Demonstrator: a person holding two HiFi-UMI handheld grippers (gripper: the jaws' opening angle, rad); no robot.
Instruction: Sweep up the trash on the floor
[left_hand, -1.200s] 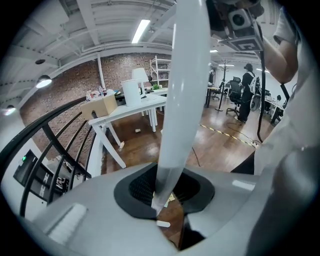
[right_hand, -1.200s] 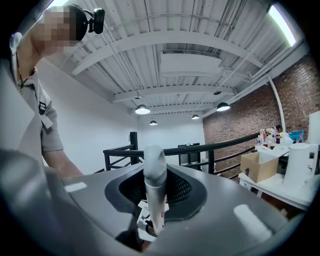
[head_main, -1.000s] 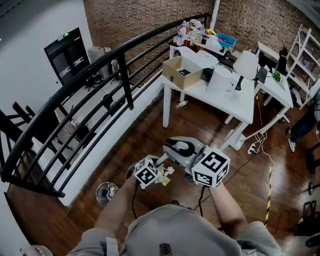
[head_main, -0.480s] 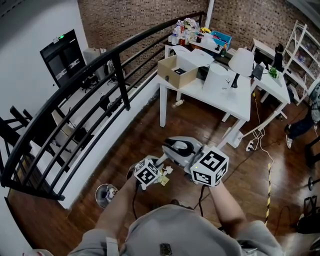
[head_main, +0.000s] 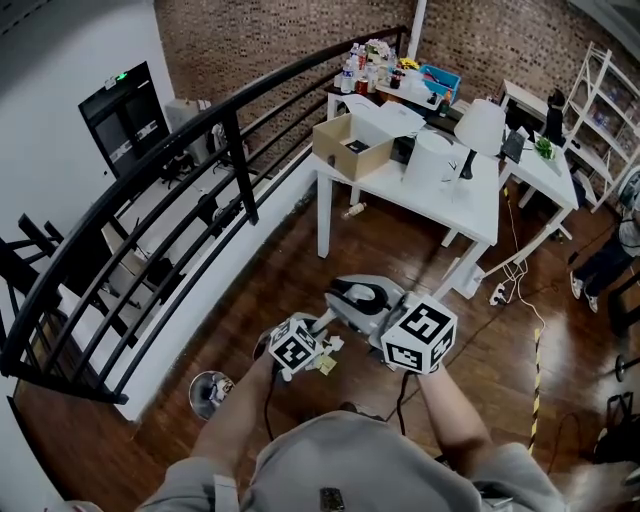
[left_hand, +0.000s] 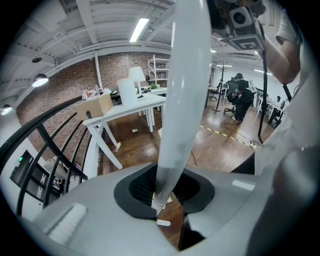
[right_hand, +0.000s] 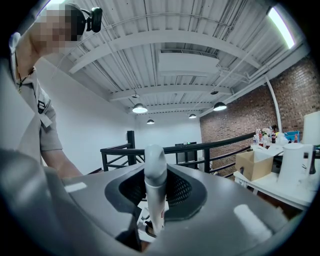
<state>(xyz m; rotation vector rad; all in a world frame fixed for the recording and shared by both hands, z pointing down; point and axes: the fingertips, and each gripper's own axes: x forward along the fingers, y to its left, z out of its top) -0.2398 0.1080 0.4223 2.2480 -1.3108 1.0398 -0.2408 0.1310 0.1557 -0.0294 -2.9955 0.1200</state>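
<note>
A pale broom handle (left_hand: 182, 100) runs up the middle of the left gripper view, and my left gripper (left_hand: 162, 200) is shut on its lower part. In the right gripper view the handle's rounded top end (right_hand: 155, 175) sticks up out of my right gripper (right_hand: 152, 220), which is shut on it. From the head view both grippers sit close together over the dark wood floor, the left gripper (head_main: 320, 335) beside the right gripper (head_main: 352, 300). Small paper scraps (head_main: 328, 362) lie on the floor just below them, and the paper scraps (left_hand: 164, 222) also show under the left jaws. The broom head is hidden.
A black railing (head_main: 235, 150) and a white wall base run along the left. White tables (head_main: 440, 200) carry a cardboard box (head_main: 350, 145) and a lamp (head_main: 480, 125). On the floor are a bottle (head_main: 352, 210), a round metal object (head_main: 208, 392) and a power strip (head_main: 497, 294).
Both grippers keep their place and their grip on the handle. Only the head view has drifted a little.
</note>
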